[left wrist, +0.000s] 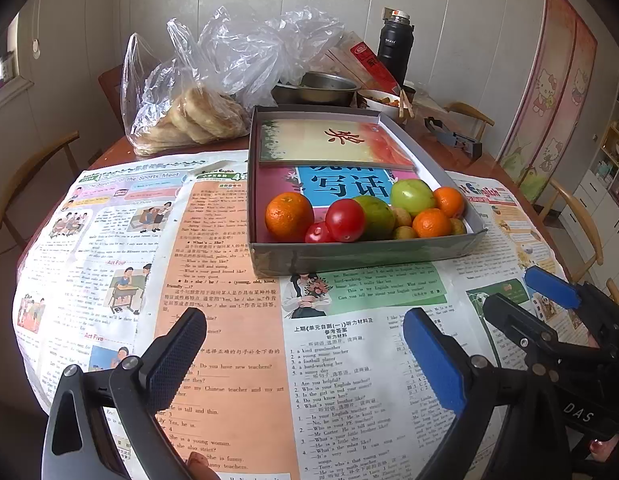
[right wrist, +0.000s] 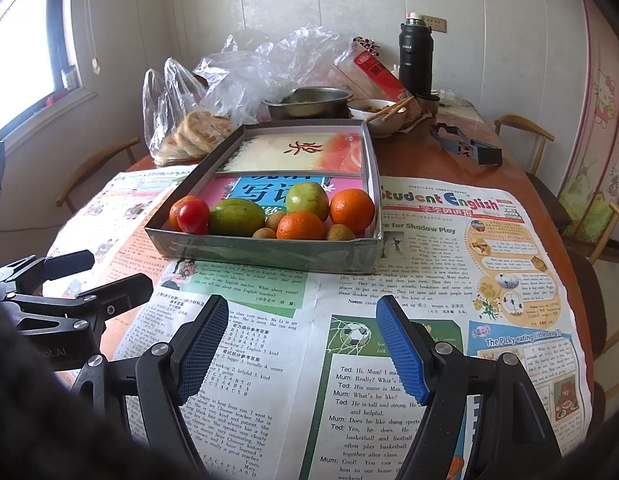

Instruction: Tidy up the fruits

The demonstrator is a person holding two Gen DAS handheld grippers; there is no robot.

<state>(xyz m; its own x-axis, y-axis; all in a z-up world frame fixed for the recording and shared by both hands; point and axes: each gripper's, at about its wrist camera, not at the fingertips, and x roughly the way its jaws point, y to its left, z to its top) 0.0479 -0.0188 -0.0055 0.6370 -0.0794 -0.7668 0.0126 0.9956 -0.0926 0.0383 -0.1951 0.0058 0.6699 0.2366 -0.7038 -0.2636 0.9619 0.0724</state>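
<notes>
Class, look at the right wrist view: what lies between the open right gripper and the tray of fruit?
Only newspaper spread flat on the table lies between the right gripper and the tray; nothing stands on that stretch, as the right wrist view shows.

- Left gripper [left wrist: 305,356]: black angular frame, two flat fingers faced with blue pads [left wrist: 433,356] of fine dotted texture, round silver screws at the pivots.
- Right gripper [right wrist: 301,352]: same black build, same blue textured pads [right wrist: 401,352], silver screw heads on each finger base.
- White lettering "DAS" on the right gripper's black housing, seen from the left wrist.
- Pale lettering ending "oot.AI" on the left gripper's body, seen from the right wrist.
- Dark sleeve [right wrist: 41,424], blurred, at lower left of the right wrist view.
</notes>
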